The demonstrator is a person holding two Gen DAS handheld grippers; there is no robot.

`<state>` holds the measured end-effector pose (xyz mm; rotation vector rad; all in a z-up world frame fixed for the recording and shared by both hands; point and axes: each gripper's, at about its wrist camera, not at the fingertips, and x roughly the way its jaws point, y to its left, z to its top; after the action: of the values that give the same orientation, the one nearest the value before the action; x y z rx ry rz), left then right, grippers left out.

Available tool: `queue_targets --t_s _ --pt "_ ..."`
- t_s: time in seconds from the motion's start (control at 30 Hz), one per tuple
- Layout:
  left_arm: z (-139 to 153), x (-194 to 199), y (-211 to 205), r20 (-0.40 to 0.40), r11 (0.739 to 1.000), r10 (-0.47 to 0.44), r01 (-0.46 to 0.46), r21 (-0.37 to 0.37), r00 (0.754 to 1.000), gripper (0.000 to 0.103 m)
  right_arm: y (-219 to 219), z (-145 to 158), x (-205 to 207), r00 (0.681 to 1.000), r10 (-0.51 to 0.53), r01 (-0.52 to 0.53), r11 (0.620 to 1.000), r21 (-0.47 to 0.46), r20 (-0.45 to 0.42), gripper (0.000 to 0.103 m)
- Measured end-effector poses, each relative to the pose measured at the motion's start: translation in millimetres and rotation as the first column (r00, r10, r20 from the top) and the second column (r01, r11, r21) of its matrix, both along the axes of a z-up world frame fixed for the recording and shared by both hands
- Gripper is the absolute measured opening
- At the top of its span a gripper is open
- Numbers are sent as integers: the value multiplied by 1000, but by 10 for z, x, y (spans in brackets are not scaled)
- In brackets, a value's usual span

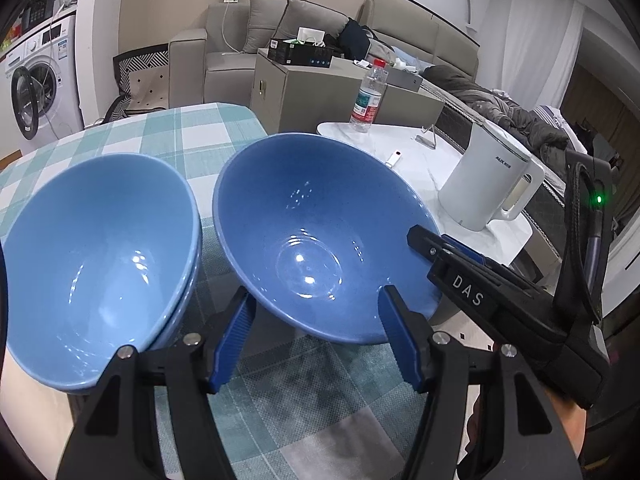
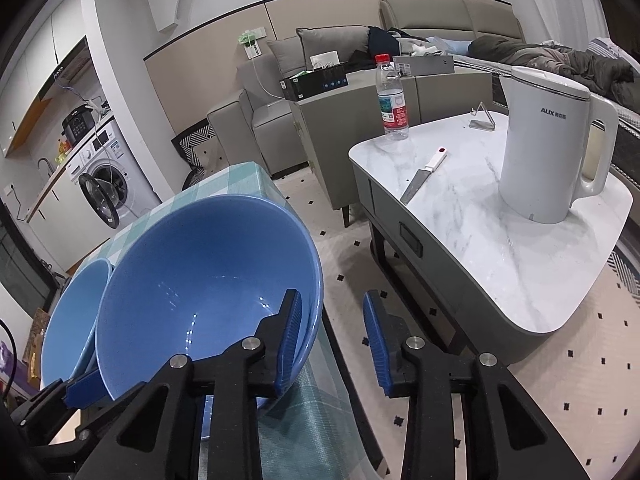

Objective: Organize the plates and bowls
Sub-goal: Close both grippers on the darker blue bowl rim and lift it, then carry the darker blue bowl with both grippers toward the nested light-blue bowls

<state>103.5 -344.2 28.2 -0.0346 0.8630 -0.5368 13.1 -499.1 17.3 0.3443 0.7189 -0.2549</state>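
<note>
A deep blue bowl (image 1: 312,232) stands on the teal checked tablecloth (image 1: 192,132), close to the table's right edge. Left of it is a stack of two paler blue bowls (image 1: 100,264), nearly touching it. My right gripper (image 1: 438,242) comes in from the right and is shut on this bowl's right rim. In the right wrist view one pad lies against the inside wall of the bowl (image 2: 200,288) and the other stays outside, with my right gripper (image 2: 332,298) narrow. My left gripper (image 1: 316,292) is open at the bowl's near rim, gripping nothing.
To the right, across a gap of tiled floor, a white marble coffee table (image 2: 500,248) carries a white kettle (image 2: 548,148), a water bottle (image 2: 392,100) and a knife (image 2: 420,180). A grey sofa (image 1: 304,24) and a washing machine (image 1: 40,88) stand behind.
</note>
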Motion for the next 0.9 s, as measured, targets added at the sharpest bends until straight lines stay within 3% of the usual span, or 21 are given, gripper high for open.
queue_targets --t_s 0.13,0.2,0.4,0.9 --pt "2 1 -15 17 1000 3 -3 12 1000 60 -2 -15 16 1000 0 0 1000 -3 -11 33" --pt "-2 2 -15 31 1000 10 -11 27 999 49 -6 -19 30 1000 0 0 1000 -3 -15 33" --pt "14 24 8 47 999 13 -15 39 999 38 16 -43 53 1000 18 -18 1000 -2 -22 31" --pt "11 -4 -15 68 998 -6 2 71 998 36 77 -21 46 998 57 -57 997 -43 -9 28"
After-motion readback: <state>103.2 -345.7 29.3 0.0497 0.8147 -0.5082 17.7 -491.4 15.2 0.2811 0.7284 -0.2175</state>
